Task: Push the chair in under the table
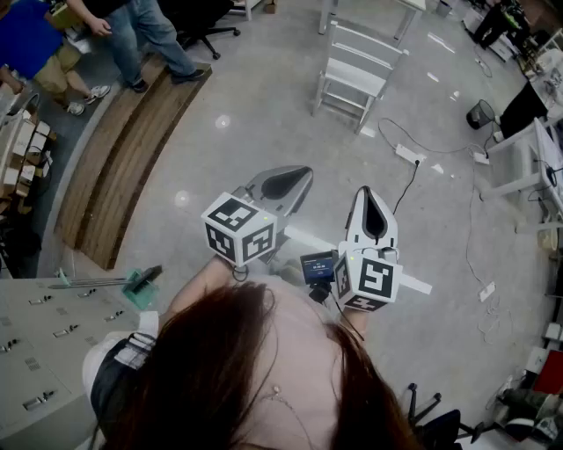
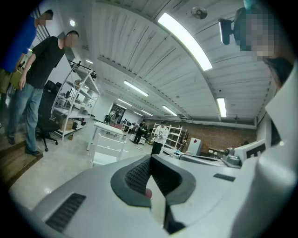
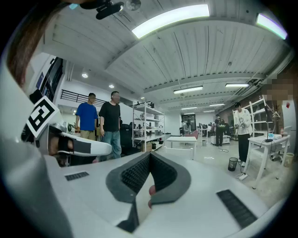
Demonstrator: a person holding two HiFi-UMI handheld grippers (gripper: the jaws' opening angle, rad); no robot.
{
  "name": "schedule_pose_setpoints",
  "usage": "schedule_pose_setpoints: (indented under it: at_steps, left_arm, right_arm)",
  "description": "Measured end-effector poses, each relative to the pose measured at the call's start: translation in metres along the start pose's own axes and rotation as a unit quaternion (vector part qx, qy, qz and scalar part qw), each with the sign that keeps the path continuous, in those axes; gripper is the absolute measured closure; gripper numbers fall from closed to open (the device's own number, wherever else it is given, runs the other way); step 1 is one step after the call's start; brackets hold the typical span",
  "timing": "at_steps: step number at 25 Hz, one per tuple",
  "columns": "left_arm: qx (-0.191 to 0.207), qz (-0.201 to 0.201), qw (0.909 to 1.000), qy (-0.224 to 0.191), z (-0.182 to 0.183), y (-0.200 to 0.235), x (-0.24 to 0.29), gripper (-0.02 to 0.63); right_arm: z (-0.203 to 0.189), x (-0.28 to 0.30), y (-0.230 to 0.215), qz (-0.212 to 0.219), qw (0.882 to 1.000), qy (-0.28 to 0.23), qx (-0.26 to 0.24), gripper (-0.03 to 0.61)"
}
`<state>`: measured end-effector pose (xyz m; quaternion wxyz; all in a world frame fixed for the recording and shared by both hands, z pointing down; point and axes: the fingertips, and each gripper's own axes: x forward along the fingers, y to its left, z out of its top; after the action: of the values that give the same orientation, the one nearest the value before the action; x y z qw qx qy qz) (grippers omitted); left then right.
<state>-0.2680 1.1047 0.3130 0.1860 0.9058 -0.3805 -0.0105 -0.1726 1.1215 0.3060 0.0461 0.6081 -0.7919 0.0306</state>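
Observation:
A white slatted chair (image 1: 356, 75) stands on the grey floor ahead of me, apart from the white table (image 1: 403, 7) whose legs show at the top edge. In the left gripper view the chair (image 2: 108, 149) stands in front of that table (image 2: 110, 128), far beyond the jaws. My left gripper (image 1: 295, 178) and right gripper (image 1: 369, 200) are held side by side at chest height, well short of the chair. Both point roughly level. The left gripper (image 2: 150, 160) and right gripper (image 3: 150, 158) are shut with nothing between the pads.
A low wooden platform (image 1: 123, 149) runs along the left, with two people (image 1: 145, 31) standing at its far end. A power strip and cables (image 1: 409, 156) lie right of the chair. White desks (image 1: 528, 154) and a bin (image 1: 482, 112) stand at the right, a grey cabinet (image 1: 44, 352) at lower left.

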Motion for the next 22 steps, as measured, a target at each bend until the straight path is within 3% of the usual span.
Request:
schedule_pose_setpoints:
  at_steps: [9,14,22]
  left_arm:
    - [0.007,0.0,1.0,-0.001,-0.002,-0.019,0.021,0.606]
    - [0.006,0.011,0.9999,-0.012,0.001,-0.023,0.032,0.606]
    - [0.005,0.028,0.9995,-0.011,0.006,-0.001,0.043,0.606]
  right_arm:
    - [0.002,-0.005,-0.02,0.018,1.0,-0.01,0.0,0.561]
    - [0.011,-0.003,-0.029,0.025,0.999,-0.012,-0.031,0.561]
    - [0.012,0.021,-0.032,0.035,0.998,-0.015,-0.044,0.561]
